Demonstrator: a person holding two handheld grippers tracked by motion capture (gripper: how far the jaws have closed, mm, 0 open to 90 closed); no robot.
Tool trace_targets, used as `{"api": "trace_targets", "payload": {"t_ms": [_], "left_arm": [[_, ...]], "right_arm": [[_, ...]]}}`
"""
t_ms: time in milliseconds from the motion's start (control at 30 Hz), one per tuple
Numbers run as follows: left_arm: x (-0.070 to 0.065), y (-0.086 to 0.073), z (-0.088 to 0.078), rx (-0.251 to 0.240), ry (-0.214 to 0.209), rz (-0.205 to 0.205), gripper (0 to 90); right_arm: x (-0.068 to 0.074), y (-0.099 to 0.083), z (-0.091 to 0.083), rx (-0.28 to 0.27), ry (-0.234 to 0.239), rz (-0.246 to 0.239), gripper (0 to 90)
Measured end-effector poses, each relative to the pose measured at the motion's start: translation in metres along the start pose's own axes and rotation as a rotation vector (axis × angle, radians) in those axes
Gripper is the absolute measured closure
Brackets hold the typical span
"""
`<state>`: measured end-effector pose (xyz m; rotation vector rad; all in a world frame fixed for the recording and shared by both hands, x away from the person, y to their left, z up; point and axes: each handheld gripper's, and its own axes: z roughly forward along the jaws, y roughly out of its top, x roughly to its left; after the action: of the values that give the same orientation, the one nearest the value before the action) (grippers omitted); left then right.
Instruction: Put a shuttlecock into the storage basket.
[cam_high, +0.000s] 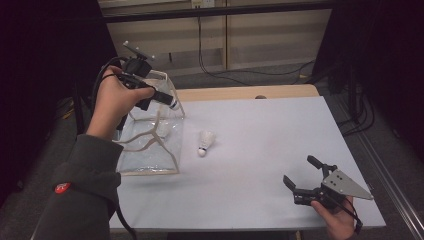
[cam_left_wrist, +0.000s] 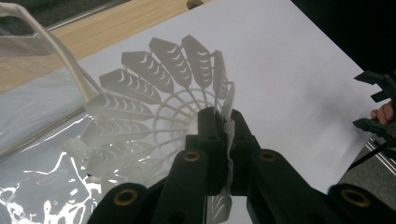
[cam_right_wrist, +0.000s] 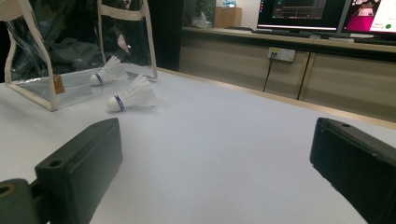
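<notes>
1. Waiting near the table's front edge, the right gripper (cam_high: 300, 184) has its jaws wide apart, holding nothing.
2. Lying mid-table, a loose shuttlecock (cam_high: 204, 142) points its cork toward the person, roughly midway between both hands.
3. Farther off, the left gripper (cam_high: 167, 100) clamps the skirt of the held shuttlecock (cam_left_wrist: 159, 112) directly above the clear bag (cam_high: 150, 150).

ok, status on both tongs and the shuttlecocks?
Left tongs shut on shuttlecock skirt, above clear bag. Right tongs open, empty. Second shuttlecock lying on table, path clear.
</notes>
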<state>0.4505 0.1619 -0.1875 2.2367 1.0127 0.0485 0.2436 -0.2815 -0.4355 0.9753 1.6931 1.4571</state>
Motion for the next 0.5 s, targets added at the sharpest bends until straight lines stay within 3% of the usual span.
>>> {"api": "trace_targets", "payload": {"t_ms": [500], "left_arm": [[0.013,-0.003,-0.007,0.003,0.034,-0.028,87.8]], "right_arm": [[0.000,0.000,0.000,-0.001,0.002,0.001,2.4]]}}
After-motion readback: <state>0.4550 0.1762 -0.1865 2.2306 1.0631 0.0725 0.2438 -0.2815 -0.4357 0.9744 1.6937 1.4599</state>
